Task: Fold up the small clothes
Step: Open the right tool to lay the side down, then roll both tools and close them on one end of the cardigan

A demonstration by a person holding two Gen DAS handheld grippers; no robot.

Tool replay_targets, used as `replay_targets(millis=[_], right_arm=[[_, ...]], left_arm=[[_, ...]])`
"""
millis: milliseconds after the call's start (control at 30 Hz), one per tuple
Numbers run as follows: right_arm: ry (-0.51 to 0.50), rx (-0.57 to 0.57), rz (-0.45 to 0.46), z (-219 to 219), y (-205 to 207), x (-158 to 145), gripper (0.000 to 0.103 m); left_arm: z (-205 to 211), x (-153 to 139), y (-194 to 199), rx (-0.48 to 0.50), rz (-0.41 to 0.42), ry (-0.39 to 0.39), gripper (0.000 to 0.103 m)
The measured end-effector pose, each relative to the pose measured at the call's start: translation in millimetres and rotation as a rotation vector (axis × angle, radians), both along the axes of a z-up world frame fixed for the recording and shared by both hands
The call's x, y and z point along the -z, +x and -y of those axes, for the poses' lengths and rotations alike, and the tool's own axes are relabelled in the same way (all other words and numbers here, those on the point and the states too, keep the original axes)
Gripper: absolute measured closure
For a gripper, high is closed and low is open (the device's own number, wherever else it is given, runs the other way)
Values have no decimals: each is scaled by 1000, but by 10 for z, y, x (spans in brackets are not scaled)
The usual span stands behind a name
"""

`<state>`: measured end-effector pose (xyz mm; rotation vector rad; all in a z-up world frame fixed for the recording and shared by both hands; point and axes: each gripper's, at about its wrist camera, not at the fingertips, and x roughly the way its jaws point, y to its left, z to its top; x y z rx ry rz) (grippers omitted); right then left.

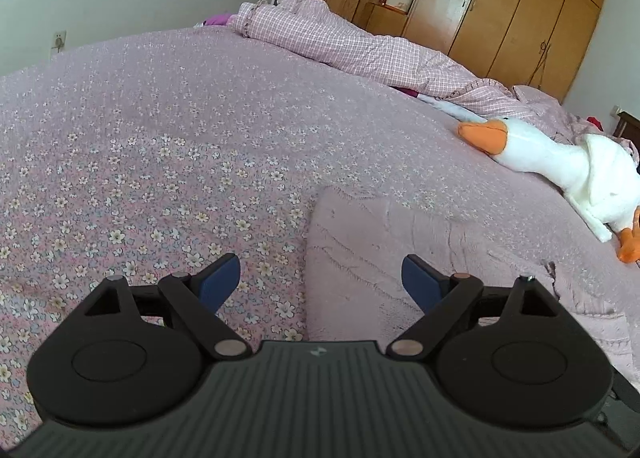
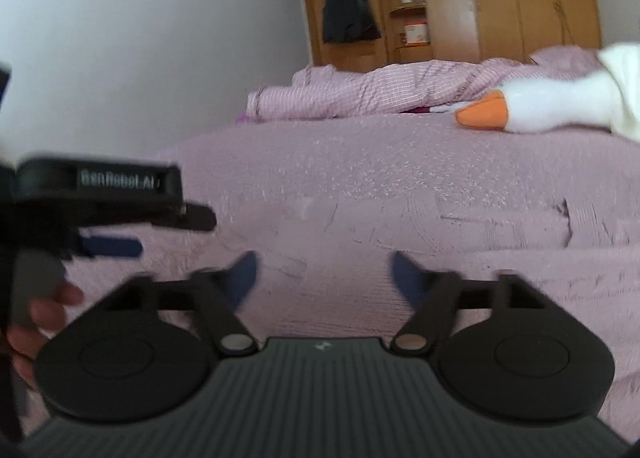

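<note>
Pink knit garment [image 1: 440, 258] flat on bed [image 1: 160, 137], long axis left-right. Left gripper [image 1: 320, 282] released over its left edge; right gripper [image 2: 324, 274] released above its middle.

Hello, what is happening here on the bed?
A person holds a hand-held gripper in each hand over a pale pink garment lying flat on the flowered bedspread. The left hand-held gripper and the right hand-held gripper are both open, gripping nothing. A plush goose lies nearby.
</note>
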<state>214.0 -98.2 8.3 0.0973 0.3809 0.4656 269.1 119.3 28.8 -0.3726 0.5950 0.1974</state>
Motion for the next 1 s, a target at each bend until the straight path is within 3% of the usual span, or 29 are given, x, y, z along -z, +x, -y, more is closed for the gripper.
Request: replay_targets(millis=[167,367,533,733,900,1000], right_arm=[[152,68,-91,302,-73,4,18],[196,84,-117,802,-466,-44,18],[264,77,-160,1432,-804,-78,19],[288,139,-203,2237,-1316,53,19],[387,256,-219,2843,-1758,280,17],[449,251,-271,3042,-1903,389,19]], left_arm=[[-1,10,-66,35,27,48,11],[25,2,-390,107,58,26,11],[173,-25,-705,219,42,73,11],[181,71,-1237,309,-26,-6,11],[110,227,-1734,325,-45,-71,11],[67,341,-1925,311,-75,-82,12]])
